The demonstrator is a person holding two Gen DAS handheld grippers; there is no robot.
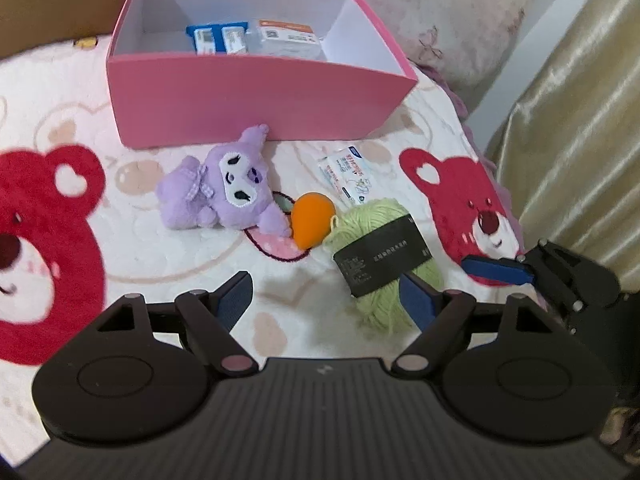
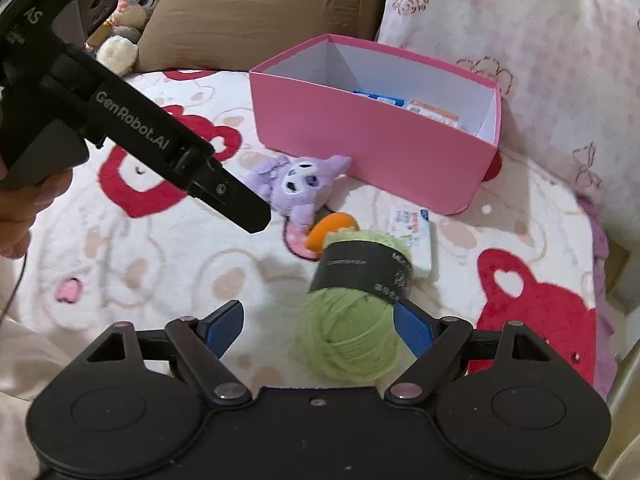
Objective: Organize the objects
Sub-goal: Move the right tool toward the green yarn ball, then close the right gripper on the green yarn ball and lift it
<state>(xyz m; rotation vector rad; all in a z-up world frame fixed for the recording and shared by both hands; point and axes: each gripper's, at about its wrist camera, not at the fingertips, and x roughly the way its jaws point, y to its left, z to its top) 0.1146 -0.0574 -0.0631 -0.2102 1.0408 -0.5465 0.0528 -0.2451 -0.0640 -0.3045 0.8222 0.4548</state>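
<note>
Both wrist views look obliquely down, close over the blanket, sharing the pink box and yarn ball.

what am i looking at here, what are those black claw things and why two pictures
A person holds a two-finger gripper in each hand; no robot. Each picture comes from a camera on one gripper, looking along its blue-padded fingers. One shows the left gripper, the other the right gripper. Both are open and hold nothing. On a bear-print blanket lie a purple plush, an orange piece, green yarn, and a small packet. Behind stands a pink box with packages inside.
</note>
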